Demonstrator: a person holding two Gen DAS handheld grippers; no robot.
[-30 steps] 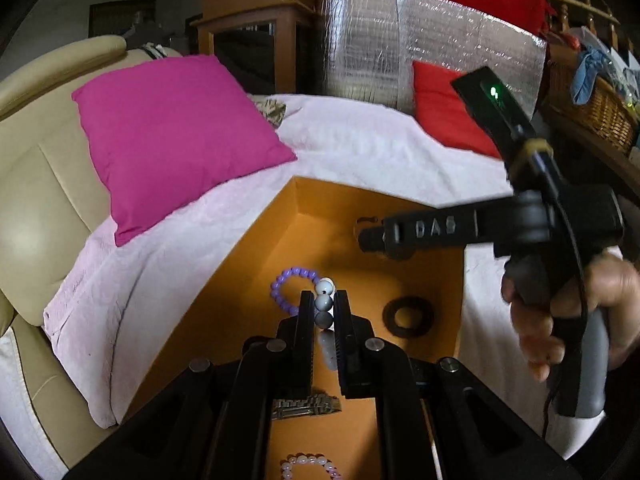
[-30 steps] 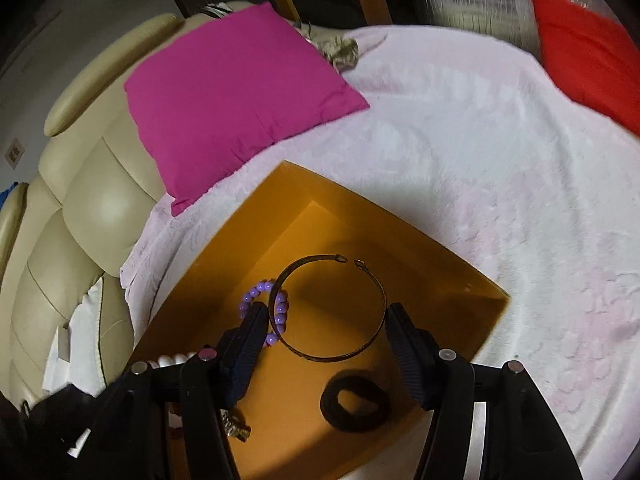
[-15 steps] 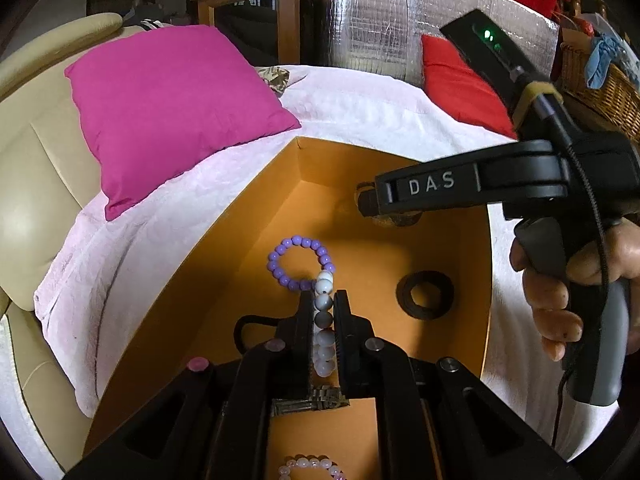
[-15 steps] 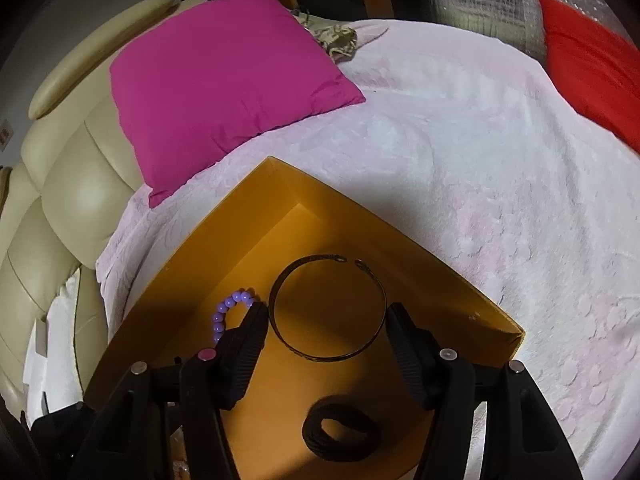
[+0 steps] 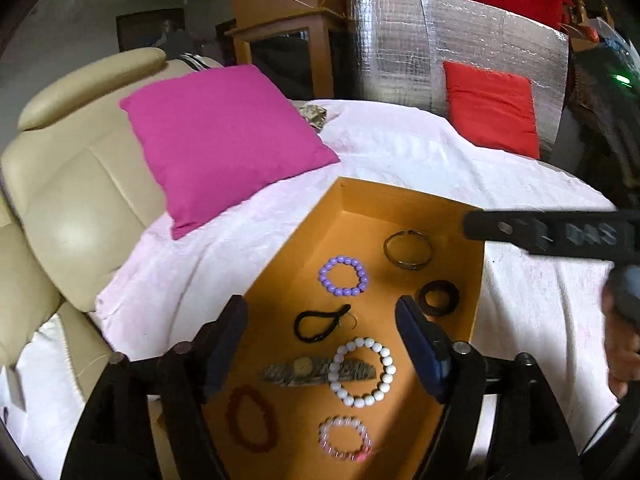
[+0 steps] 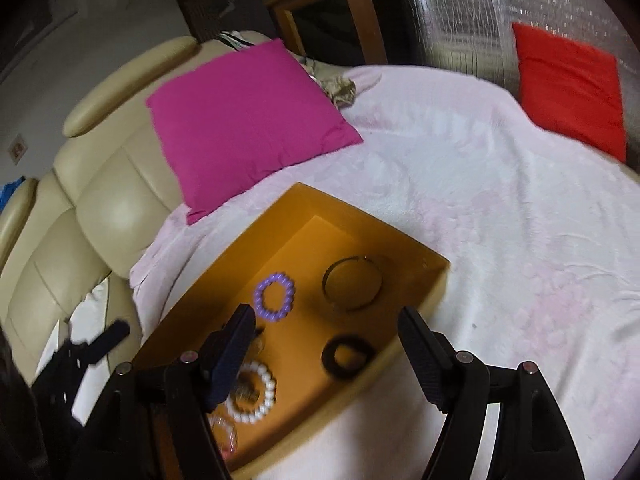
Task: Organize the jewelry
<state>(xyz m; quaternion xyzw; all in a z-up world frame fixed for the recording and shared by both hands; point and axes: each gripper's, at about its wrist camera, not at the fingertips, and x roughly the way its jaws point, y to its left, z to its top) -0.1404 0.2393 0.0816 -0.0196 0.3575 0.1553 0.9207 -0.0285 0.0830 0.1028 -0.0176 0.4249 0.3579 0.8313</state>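
Jewelry lies in our orange tray point(image 5: 476, 276), both grippers' jaws spread and empty
Our left gripper point(image 5: 320, 344), jaws just opened, alone shows the red bracelet point(image 5: 252, 418); our right gripper point(image 6: 326, 348) widened too

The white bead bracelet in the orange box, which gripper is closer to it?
Left. The left gripper hangs open right over the white bead bracelet. The right gripper hangs open farther along the box, over the black ring.

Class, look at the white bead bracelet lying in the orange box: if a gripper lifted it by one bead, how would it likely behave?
The white bead bracelet would probably sag out of its ring shape, since it is separate round beads on a string. Its smooth, glossy beads may slip between flat pads. It lies partly over the watch, so lifting it might nudge that.
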